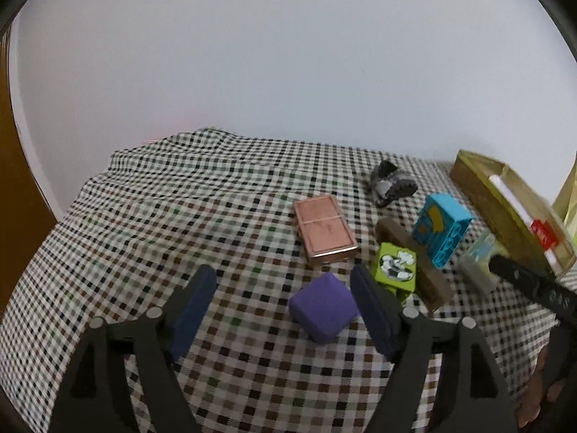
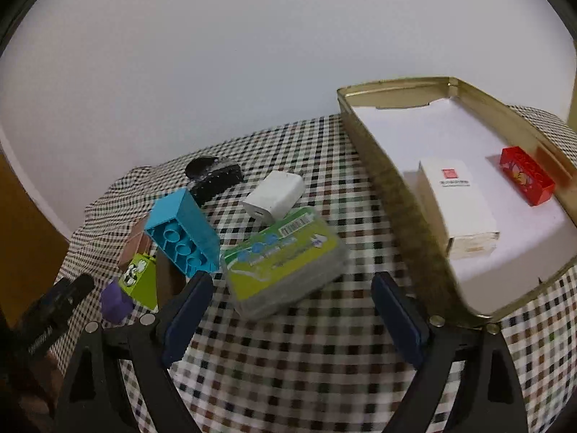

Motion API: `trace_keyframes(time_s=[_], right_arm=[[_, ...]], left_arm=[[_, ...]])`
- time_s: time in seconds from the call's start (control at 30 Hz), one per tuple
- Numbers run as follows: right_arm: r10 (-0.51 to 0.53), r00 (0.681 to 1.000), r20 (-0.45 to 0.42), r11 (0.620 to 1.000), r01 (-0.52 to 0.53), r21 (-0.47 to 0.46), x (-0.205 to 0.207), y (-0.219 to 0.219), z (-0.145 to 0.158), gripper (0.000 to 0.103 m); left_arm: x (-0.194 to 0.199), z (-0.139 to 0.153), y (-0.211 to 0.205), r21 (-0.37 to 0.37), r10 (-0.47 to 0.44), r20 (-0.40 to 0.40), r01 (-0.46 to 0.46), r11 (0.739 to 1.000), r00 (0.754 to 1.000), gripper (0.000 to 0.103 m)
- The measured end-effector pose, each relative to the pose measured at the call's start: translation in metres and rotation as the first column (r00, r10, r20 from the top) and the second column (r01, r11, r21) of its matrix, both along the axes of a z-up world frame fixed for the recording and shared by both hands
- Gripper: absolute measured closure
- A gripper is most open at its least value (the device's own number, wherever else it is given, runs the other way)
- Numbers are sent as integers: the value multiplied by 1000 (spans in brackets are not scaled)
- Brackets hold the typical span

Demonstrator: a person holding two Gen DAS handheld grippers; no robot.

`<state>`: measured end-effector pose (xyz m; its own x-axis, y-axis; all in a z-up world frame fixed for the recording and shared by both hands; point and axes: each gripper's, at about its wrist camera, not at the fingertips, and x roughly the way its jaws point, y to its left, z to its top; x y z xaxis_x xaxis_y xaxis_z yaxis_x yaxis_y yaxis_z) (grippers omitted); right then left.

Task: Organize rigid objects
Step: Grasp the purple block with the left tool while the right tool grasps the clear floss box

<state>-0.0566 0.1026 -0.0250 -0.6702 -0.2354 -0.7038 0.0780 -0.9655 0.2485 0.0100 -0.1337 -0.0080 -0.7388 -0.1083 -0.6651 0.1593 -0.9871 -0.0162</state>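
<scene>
Left tool [image 1: 283,297] astride purple block [image 1: 322,306]

Checked cloth [image 1: 180,234]; brassy metal tray [image 2: 382,166]; glossy plastic bricks [image 2: 184,231].

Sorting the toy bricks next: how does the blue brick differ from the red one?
The blue brick lies on the checked cloth outside the tin; the red brick already sits inside it. The blue brick is tipped, its hollow underside facing the right camera, propped on other pieces; the red brick lies flat on the tin's white lining. The blue one looks bulkier, the red one longer and lower. Both are rigid plastic building bricks.
</scene>
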Motion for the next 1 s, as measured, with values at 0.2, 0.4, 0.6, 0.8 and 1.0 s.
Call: trace_keyframes(time_s=[0.2,0.4,0.6,0.8,1.0], right_arm=[[-16,999,30,996,14,88,-18,-22,-10,10],[75,997,25,990,-77,114,-18,-35,-12,10],[163,985,62,970,-171,174,-10,-35,-16,15],[111,993,48,986,-116,123,10,6,-17,18],[46,998,41,985,-39,-169,18,42,-13,18]], left_arm=[[-5,-7,1,-4,11,34,-11,1000,999,25],[-5,-8,-1,5,22,29,-22,1000,999,25],[-5,-9,-5,19,30,31,-30,999,999,25],[-5,-10,-5,26,40,42,-41,999,998,25],[-2,-8,-8,45,58,34,-59,997,998,25]])
